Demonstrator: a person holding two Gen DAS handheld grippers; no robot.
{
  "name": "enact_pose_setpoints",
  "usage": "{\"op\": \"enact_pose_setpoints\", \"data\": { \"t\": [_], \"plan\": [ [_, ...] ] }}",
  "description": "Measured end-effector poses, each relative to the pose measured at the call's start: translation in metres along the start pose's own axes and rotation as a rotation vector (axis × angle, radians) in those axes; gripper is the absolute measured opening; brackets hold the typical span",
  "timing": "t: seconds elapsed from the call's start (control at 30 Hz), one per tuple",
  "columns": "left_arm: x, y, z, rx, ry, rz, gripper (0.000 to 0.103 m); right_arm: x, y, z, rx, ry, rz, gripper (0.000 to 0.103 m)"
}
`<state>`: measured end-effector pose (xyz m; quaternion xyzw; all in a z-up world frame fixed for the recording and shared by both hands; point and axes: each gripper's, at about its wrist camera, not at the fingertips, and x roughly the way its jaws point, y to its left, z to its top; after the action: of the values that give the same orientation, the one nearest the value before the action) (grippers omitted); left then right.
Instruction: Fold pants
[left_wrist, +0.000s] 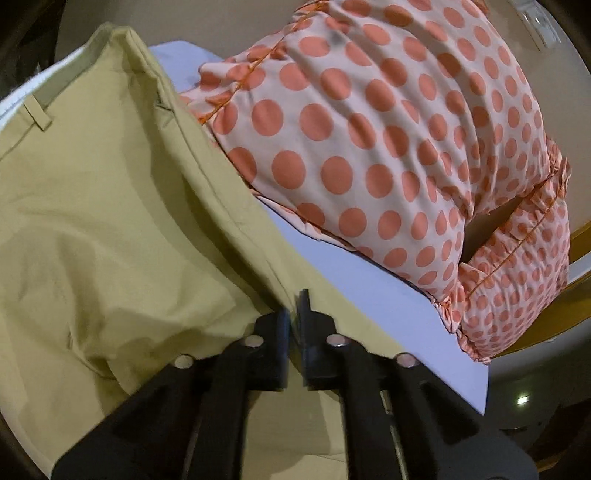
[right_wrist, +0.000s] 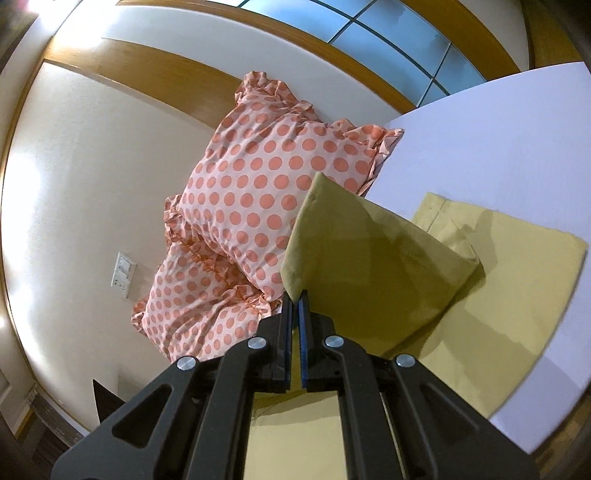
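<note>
Khaki-yellow pants (left_wrist: 110, 206) lie on a white bed sheet (left_wrist: 388, 306); a belt loop shows at the upper left of the left wrist view. My left gripper (left_wrist: 296, 306) is shut on the pants' edge near the bed's side. In the right wrist view my right gripper (right_wrist: 294, 299) is shut on a corner of the pants (right_wrist: 369, 258) and holds it lifted, so a flap stands above the flat part (right_wrist: 517, 295).
Two pink pillows with orange polka dots (left_wrist: 388, 129) are stacked at the head of the bed, also in the right wrist view (right_wrist: 251, 206). A cream wall with wooden trim (right_wrist: 147, 81) and a switch plate (right_wrist: 123, 273) lie behind them.
</note>
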<state>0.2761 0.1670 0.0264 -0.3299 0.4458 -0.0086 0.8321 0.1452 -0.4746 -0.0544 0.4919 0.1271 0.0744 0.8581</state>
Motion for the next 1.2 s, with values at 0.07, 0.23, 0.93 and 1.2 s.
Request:
{"op": "enact_pose_setpoints", "data": {
  "t": [0.07, 0.23, 0.93, 1.2],
  "plan": [
    [-0.019, -0.004, -0.011, 0.048, -0.051, -0.002, 0.001, 0.002, 0.001, 0.005, -0.006, -0.004, -0.005, 0.003],
    [-0.127, 0.0, -0.094, 0.196, -0.238, -0.052, 0.001, -0.026, 0.005, 0.012, -0.033, -0.06, -0.019, 0.003],
    [-0.209, 0.096, -0.269, 0.177, -0.346, -0.032, 0.045, -0.097, -0.042, -0.001, -0.082, -0.115, -0.427, 0.089],
    [-0.233, 0.118, -0.263, 0.109, -0.43, 0.009, 0.054, -0.059, -0.034, -0.023, -0.238, -0.062, -0.402, 0.067]
  ]
}}
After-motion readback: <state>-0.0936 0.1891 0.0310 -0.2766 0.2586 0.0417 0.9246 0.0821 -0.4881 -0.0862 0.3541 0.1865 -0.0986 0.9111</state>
